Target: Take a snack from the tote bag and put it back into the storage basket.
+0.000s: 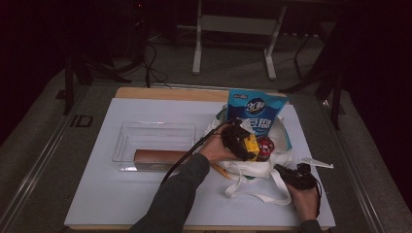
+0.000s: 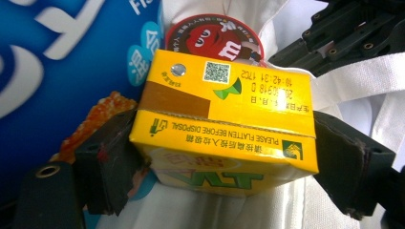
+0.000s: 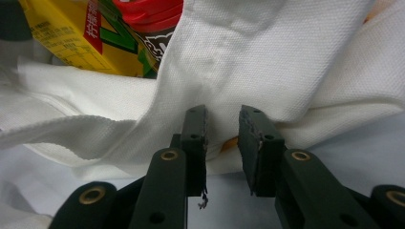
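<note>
A yellow drink carton is clamped side to side between the black pads of my left gripper. In the high view my left gripper holds it over the mouth of a white canvas tote bag. Inside the bag stand a tall blue pouch and a red M&M's tub, which sits just beyond the carton. My right gripper is at the bag's near right side. Its jaws pinch a fold of the bag's cloth.
A clear plastic bin lies left of the bag with a long brown box in it. A white slip lies at the mat's right. An orange snack packet shows beside the blue pouch.
</note>
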{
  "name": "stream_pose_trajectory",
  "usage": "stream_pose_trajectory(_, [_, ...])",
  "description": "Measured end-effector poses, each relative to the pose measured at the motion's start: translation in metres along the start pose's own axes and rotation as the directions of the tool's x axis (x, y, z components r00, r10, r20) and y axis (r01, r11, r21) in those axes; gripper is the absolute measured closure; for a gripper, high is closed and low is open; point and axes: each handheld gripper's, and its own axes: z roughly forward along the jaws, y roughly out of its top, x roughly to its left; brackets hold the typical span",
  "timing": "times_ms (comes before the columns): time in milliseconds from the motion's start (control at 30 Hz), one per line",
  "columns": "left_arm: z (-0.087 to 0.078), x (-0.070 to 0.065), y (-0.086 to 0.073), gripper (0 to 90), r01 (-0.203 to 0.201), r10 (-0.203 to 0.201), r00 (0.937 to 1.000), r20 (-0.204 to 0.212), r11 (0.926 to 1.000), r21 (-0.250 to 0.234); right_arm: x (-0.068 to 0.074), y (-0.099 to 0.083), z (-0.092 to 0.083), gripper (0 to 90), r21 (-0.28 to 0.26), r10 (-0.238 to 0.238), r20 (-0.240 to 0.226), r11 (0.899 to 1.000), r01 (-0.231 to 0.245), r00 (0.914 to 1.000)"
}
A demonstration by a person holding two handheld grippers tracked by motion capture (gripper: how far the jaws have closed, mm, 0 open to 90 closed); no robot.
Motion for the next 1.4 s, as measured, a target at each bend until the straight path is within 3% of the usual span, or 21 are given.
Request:
stream_pose_trajectory(133, [0.0048, -0.0032, -0.0005, 18.5, -0.029, 0.029, 0.9992, -0.027, 0.9995, 0.016, -0.0001, 0.0000, 0.0001, 72.2, 0.000, 0.000, -0.001, 1.000, 0.000, 1.0000])
stream_pose_trajectory(367, [0.0056, -0.0021, -0.0018, 24.1, -0.019, 0.019, 0.9993, -0.031, 0.9998, 0.002, -0.0003, 0.0000, 0.0001, 72.1, 0.000, 0.002, -0.003, 1.000, -0.002, 1.0000])
stream_pose_trajectory(633, [0.0080, -0.0060, -0.0033, 26.9, -0.048, 0.048, 0.9968, -0.064, 0.9988, 0.005, -0.0003, 0.0000, 0.0001, 72.1, 0.000, 0.002, -0.003, 1.000, -0.002, 1.0000])
stream_pose_trajectory(967, [0.0079, -0.0073, -0.0053, 28.4, -0.032, 0.031, 0.9969, -0.072, 0.9994, -0.013, -0.0004, 0.0000, 0.0001, 72.1, 0.000, 0.003, -0.003, 1.000, -0.003, 1.0000])
stream_pose_trajectory(1400, [0.0062, -0.0092, -0.0033, 28.7, -0.040, 0.040, 0.9955, -0.085, 0.9992, 0.008, -0.0006, 0.0000, 0.0001, 72.0, -0.001, 0.003, -0.005, 1.000, -0.003, 1.0000])
